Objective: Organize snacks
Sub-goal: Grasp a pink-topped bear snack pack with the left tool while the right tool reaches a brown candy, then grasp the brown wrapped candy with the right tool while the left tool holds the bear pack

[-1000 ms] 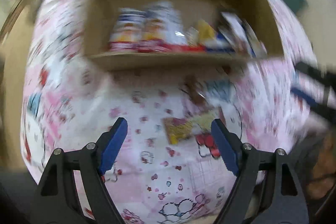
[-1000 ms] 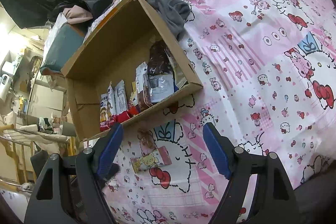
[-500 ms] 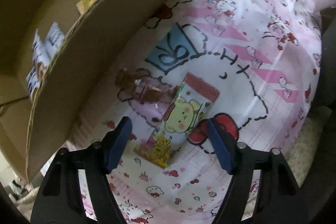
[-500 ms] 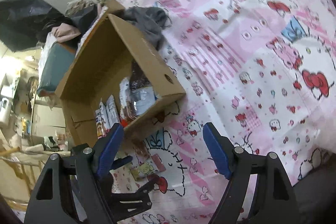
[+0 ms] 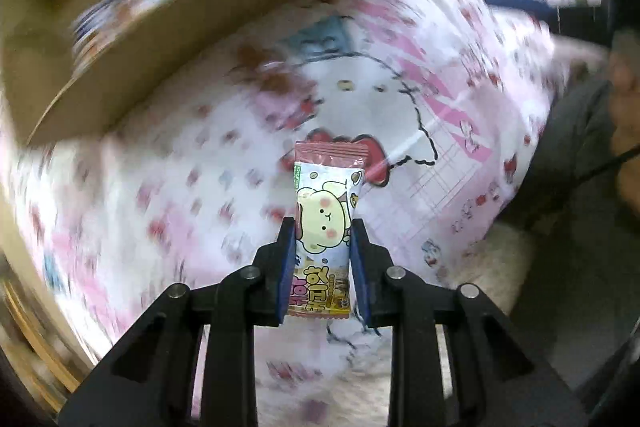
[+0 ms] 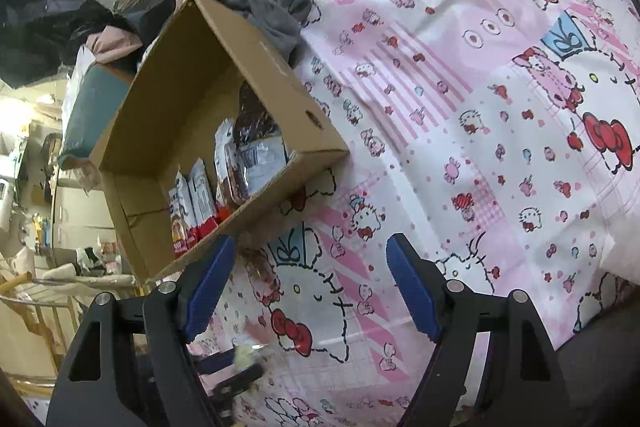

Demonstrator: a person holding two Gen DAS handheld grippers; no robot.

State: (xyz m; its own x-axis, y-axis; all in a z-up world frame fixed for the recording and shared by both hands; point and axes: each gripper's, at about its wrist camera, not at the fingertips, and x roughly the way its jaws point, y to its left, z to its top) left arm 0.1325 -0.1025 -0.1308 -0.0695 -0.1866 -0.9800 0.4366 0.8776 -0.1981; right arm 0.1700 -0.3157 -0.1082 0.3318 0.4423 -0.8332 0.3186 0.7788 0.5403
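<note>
Fingers of the left gripper are clamped on a puppy-print snack packet, one blue pad against each long edge, so the packet's long axis runs straight out along the fingers and its pink crimped end leads. It appears lifted clear of the pink cartoon-print bedsheet. Beyond it, up and to the left, lies the cardboard box, its near wall between packet and contents; the coming move looks to be a lift over that wall. A brown snack wrapper lies blurred on the sheet just before the box.

Fingers of the right gripper stand wide apart, holding nothing, above the sheet; the box sits farther off to its upper left, snack packs upright along the near wall, a grey garment against its far side. The left arm is plainly nearer.

Half a second earlier the left fingers were spread, straddling the packet as it lay flat on the sheet beside the brown wrapper; they have since closed and the view swings with motion blur. The right fingers have stayed apart.
</note>
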